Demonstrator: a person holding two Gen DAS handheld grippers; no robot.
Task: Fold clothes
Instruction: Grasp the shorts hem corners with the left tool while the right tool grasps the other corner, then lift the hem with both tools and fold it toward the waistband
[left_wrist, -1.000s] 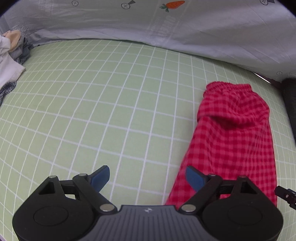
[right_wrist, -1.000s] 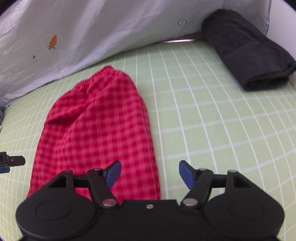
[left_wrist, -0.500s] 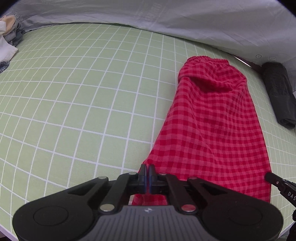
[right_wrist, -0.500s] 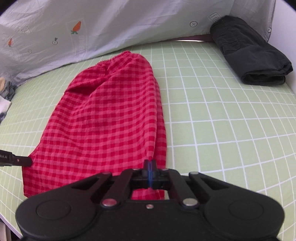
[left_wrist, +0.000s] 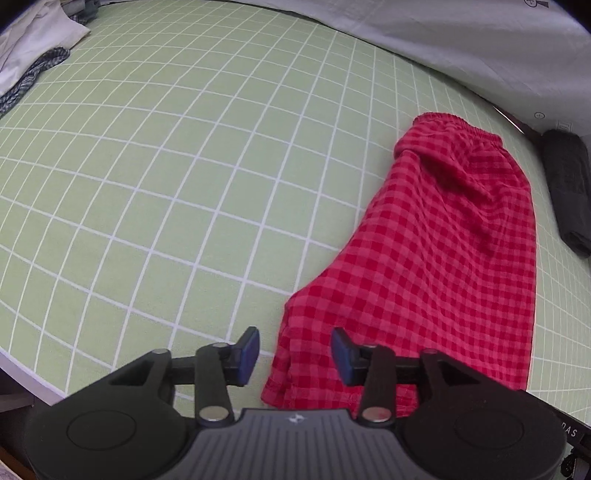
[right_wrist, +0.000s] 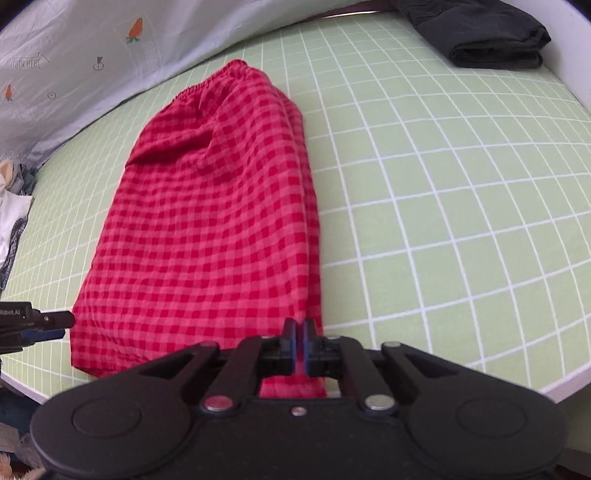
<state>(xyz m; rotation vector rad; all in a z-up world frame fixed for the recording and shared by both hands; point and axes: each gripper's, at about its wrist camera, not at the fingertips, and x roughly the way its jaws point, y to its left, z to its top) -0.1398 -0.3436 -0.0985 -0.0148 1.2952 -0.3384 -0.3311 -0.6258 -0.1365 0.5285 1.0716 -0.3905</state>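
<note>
Green grid mat (left_wrist: 184, 166), one red checked shorts (right_wrist: 214, 221), right gripper (right_wrist: 300, 347) pinching hem, left gripper (left_wrist: 294, 354) parted.

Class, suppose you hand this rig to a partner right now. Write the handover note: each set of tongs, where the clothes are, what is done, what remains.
Left tongs: open, holding nothing, at the near left corner of the red checked shorts.
Right tongs: shut on the shorts' near right corner.
The shorts lie lengthwise on the green grid mat, waistband at the far end, already folded in half lengthwise.
A folded black garment sits at the far right; a pile of clothes waits at the far left.
Left to do: grip the left corner, bring the near hem up to the waistband, set the shorts aside.
</note>
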